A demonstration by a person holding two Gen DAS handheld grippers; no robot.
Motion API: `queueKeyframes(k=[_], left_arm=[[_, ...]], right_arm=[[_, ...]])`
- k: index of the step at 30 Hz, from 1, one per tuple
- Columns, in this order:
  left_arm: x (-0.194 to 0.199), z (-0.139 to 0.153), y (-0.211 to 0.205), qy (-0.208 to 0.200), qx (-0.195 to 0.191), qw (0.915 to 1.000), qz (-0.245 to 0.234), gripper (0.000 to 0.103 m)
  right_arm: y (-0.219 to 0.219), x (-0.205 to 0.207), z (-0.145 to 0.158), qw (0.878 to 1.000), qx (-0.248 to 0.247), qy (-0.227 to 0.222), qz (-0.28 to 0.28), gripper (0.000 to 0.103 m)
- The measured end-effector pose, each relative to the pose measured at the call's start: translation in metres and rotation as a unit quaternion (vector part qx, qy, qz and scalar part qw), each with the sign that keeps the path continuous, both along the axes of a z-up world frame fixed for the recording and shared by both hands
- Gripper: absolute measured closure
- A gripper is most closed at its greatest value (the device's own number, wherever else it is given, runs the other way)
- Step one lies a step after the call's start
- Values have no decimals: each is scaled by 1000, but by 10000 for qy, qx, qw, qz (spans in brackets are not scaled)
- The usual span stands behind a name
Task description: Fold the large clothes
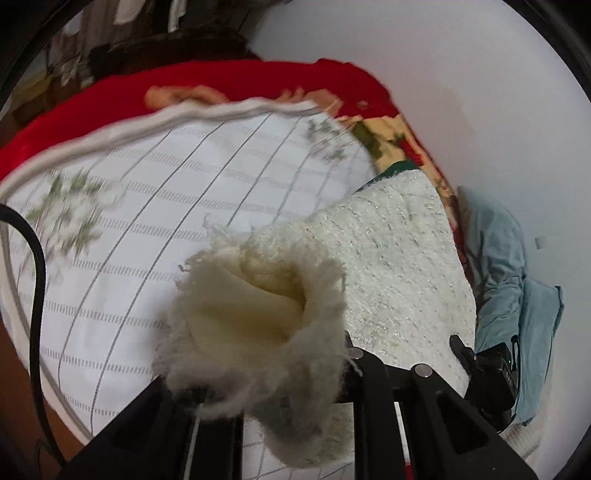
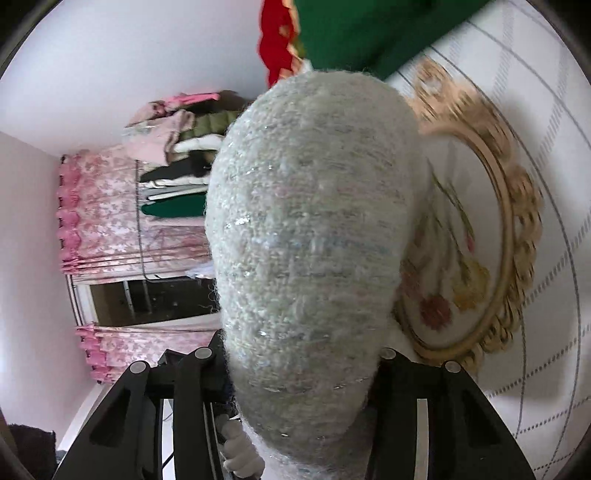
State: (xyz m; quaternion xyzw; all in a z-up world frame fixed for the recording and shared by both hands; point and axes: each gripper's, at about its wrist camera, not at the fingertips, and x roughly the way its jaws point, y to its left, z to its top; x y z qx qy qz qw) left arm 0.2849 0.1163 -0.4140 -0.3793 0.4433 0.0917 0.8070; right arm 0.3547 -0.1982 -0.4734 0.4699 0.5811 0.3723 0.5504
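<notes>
A cream fuzzy knit garment (image 1: 399,258) with silver threads lies over the bed. My left gripper (image 1: 280,384) is shut on a bunched, frayed edge of it, which bulges out between the jaws. My right gripper (image 2: 295,398) is shut on another part of the same garment (image 2: 314,221), which rises as a thick roll in front of the camera and hides the fingertips. The right gripper also shows in the left wrist view (image 1: 487,373) at the garment's far edge.
A white quilt (image 1: 147,229) with grey lines and flowers covers the bed, over a red blanket (image 1: 92,99). Light blue cloth (image 1: 506,266) lies by the wall. A black cable (image 1: 37,295) hangs at left. A clothes rack (image 2: 173,162) and pink curtains (image 2: 110,221) stand beyond. A green cloth (image 2: 351,29) lies on the bed.
</notes>
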Motion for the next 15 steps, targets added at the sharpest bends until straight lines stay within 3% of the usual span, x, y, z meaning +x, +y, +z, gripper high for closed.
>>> queueKeyframes(k=[6, 11, 15], left_arm=[[88, 47, -3, -500, 79, 9985, -198, 90], [164, 91, -12, -966, 98, 9946, -364, 90], [244, 108, -28, -1292, 113, 9899, -578, 90]], right_arm=[[-13, 77, 55, 9991, 78, -358, -192, 55], [-31, 174, 109, 9963, 217, -725, -415, 55], [-54, 253, 125, 9940, 339, -795, -671, 55]])
